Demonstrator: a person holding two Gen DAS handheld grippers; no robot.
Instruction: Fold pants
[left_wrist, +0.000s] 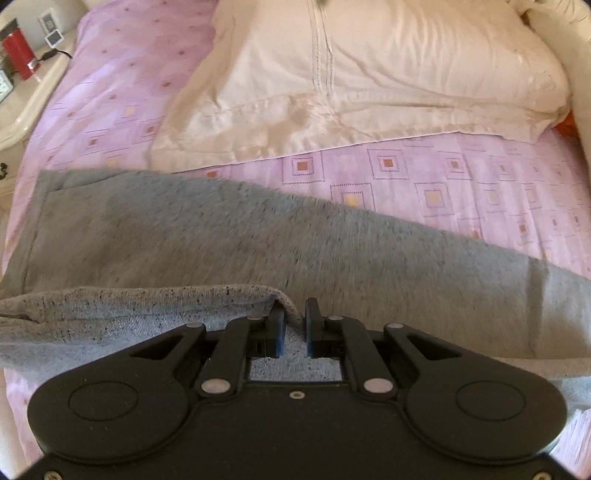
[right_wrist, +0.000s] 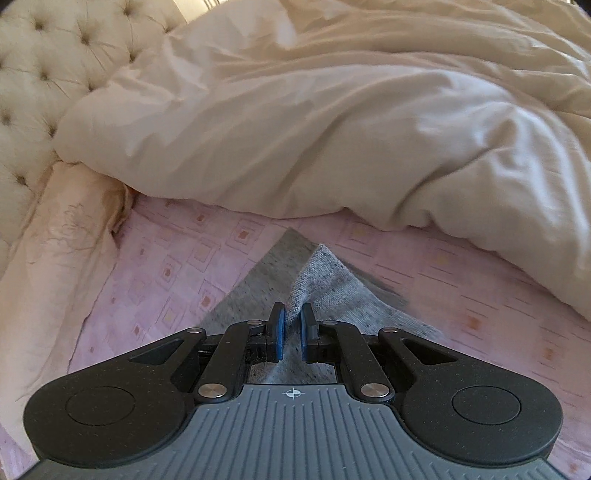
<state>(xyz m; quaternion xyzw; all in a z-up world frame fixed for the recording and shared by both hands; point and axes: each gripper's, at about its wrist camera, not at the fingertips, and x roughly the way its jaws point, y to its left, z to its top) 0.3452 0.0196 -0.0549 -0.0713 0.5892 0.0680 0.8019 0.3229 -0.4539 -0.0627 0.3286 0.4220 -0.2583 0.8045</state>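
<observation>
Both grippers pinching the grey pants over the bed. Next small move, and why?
Probably carry both pinched edges further across and lay them on the flat layer. The left gripper and right gripper are each shut on a raised fold of the pants, and the lower layer already lies smooth on the pink sheet, so the fold looks only half made.

A bed (left_wrist: 461, 177) in a pink sheet with small squares, a cream pillow (left_wrist: 369, 74), a rumpled duvet (right_wrist: 332, 129), a tufted headboard (right_wrist: 44, 62); daylight; beside it a pale nightstand (left_wrist: 22, 107) with a red flask (left_wrist: 18, 51).
</observation>
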